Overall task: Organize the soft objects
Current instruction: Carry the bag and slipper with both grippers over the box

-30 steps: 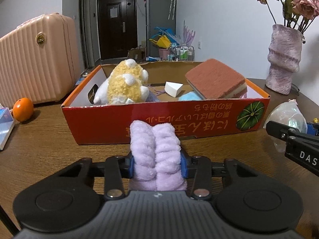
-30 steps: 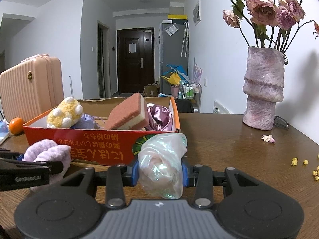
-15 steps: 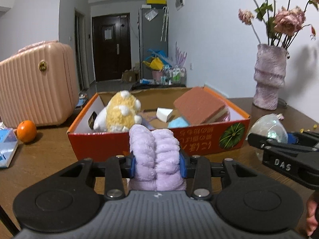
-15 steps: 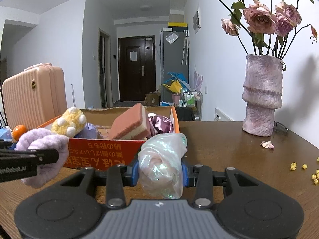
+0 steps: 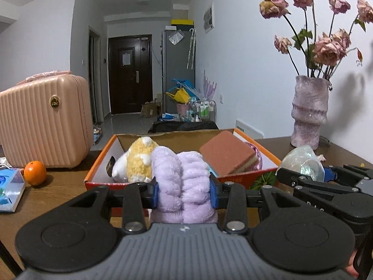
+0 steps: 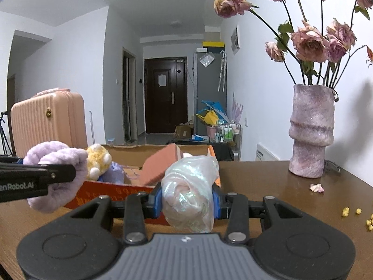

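Note:
My left gripper (image 5: 184, 190) is shut on a fluffy lilac cloth (image 5: 183, 182), held up just in front of the orange cardboard box (image 5: 98, 163). In the right wrist view that lilac cloth (image 6: 56, 170) shows at the left, level with the box's near wall. My right gripper (image 6: 186, 201) is shut on a crumpled iridescent plastic bag (image 6: 190, 193), which hangs near the box's right corner. In the box (image 6: 112, 192) lie a yellow plush toy (image 5: 138, 161), a brown sponge (image 5: 227, 155) and other soft items.
A pink suitcase (image 5: 44, 119) stands at the back left, with an orange (image 5: 35, 172) and a blue tissue pack (image 5: 9, 190) before it. A mauve vase (image 6: 311, 133) of dried roses stands at the right. Petals and yellow crumbs (image 6: 349, 211) lie on the brown table.
The left gripper rose with the lilac cloth and tilted up, so the box sits lower in its view. The right gripper with the bag barely moved.

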{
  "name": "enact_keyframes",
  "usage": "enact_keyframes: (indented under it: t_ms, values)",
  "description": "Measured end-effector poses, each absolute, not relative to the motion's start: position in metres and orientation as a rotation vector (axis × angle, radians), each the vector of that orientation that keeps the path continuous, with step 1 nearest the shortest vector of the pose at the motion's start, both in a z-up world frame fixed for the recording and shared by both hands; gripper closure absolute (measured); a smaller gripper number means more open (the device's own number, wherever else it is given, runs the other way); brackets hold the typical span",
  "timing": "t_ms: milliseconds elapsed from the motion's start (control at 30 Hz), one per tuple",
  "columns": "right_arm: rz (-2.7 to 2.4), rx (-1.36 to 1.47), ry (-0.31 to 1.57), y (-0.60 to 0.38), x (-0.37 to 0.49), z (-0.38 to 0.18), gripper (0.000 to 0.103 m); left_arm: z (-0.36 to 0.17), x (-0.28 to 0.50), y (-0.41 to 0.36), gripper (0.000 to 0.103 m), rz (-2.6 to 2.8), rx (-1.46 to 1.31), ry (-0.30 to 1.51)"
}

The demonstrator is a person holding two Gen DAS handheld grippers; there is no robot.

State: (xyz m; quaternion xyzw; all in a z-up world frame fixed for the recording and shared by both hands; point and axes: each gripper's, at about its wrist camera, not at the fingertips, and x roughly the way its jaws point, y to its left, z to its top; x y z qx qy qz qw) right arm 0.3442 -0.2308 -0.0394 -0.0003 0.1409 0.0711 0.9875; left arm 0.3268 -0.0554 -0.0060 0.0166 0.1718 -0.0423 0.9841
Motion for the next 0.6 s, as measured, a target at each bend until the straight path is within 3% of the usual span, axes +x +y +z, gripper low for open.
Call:
enact_keyframes:
  t_ms: [600]
  values:
    - [0.169,0.032,0.22,-0.199,0.402,-0.028,0.064,0.015,0.382,-0.042,0.064,-0.07,-0.068,0.263]
